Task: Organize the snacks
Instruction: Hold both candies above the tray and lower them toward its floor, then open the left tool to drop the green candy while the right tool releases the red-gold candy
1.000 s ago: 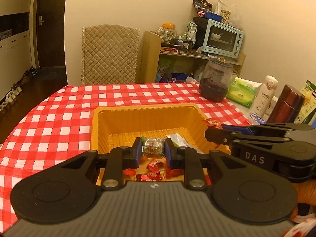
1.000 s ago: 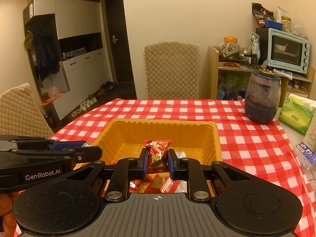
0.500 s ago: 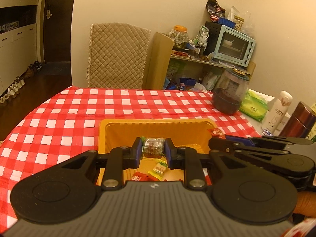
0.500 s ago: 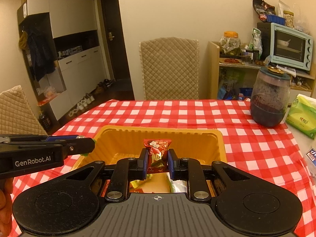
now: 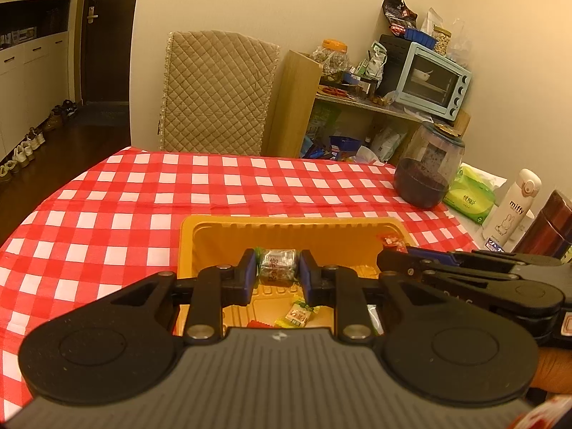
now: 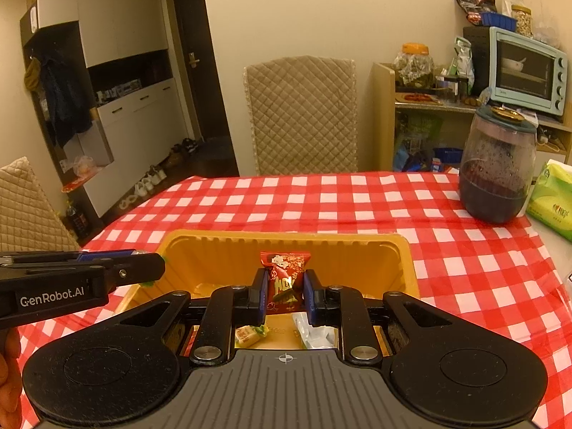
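While both candies hang over the yellow tray (image 5: 186, 236), we carry one in each gripper. The left gripper (image 5: 278, 272) has a small silvery candy (image 5: 278, 264) between its pads, lying crosswise with its long axis running from one pad to the other and its twisted ends against them. Its jaws are narrow and have just eased apart a little, though the candy looks still caught. The right gripper (image 6: 285, 291) is clamped tight on a red candy packet (image 6: 285, 279) that stands upright, its long axis vertical and its crimped top edge pointing up above the pads.

Below the two of them, on the tray's floor, lie a yellow-and-green candy (image 5: 298, 314) and a pale wrapper (image 6: 312, 329).

We judge the next step to be a drop into the tray, and the risks sit there. The left gripper hangs close to the tray's left wall, so a candy let go off-centre could bounce over the rim onto the checked tablecloth (image 5: 125, 200). The two grippers also work close together, so a careless swing could knock one against the other and shake the red packet loose.
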The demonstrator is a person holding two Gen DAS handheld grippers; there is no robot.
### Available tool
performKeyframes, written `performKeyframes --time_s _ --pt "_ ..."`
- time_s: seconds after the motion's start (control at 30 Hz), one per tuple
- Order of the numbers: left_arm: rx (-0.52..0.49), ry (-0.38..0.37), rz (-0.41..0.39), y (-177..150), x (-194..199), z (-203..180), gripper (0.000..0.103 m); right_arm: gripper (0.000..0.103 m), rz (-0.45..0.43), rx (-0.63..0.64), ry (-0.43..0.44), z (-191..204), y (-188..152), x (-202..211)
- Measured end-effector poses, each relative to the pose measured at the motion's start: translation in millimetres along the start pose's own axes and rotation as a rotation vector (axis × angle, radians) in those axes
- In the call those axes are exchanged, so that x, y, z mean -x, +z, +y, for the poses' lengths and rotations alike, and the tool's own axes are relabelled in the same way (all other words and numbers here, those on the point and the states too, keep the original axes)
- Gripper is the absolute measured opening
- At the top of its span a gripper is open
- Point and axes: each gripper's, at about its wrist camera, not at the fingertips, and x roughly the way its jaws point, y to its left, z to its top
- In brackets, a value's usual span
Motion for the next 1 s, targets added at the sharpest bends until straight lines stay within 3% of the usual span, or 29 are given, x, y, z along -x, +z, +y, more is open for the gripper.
performKeyframes --time_s 1.0 --pt "0.013 0.042 -0.002 -1.6 1.9 10.3 0.035 0.021 0.004 -0.004 0.029 5.9 -1.9 -2.9"
